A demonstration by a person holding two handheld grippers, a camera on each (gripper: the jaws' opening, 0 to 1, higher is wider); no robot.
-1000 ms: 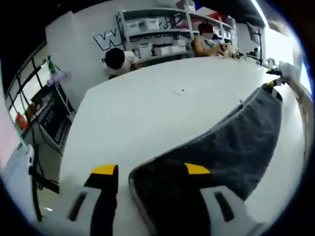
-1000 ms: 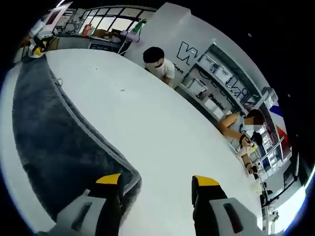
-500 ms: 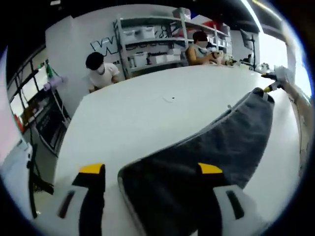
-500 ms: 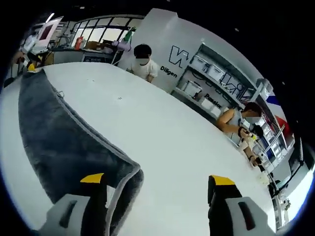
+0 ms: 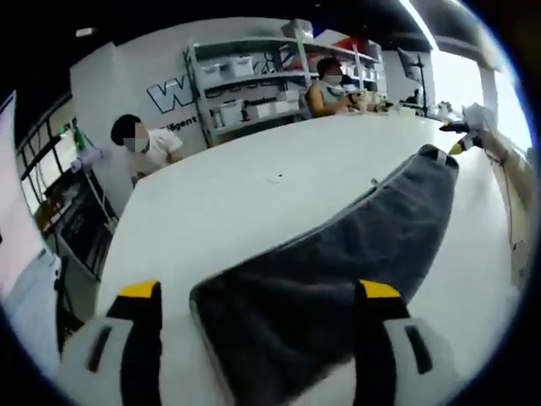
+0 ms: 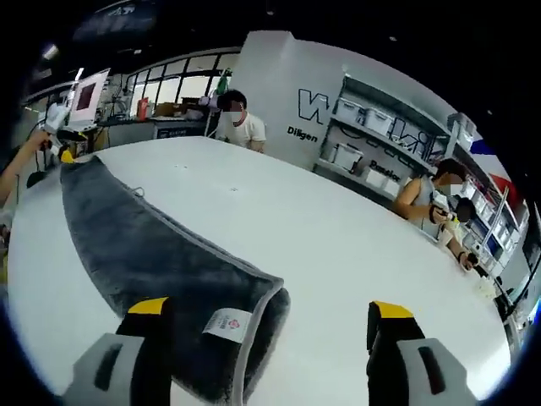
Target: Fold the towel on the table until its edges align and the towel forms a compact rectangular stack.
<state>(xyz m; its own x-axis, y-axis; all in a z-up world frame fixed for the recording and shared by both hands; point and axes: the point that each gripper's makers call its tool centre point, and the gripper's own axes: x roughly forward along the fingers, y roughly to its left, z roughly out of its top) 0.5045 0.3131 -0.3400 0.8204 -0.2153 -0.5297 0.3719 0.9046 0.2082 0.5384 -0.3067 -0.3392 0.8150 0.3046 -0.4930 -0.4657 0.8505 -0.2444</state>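
bright, even indoor light; the white worktop (image 5: 254, 203) glares, edges bow with fisheye distortion, nearest parts slightly blurred.

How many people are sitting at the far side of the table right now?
2: one person in a white shirt by the wall lettering, another person near the shelves, seated at the white table. Others may be hidden.

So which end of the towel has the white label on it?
The end at the right hand-held gripper: a white label sits by the grey towel's corner there. The end at the left hand-held gripper shows none.
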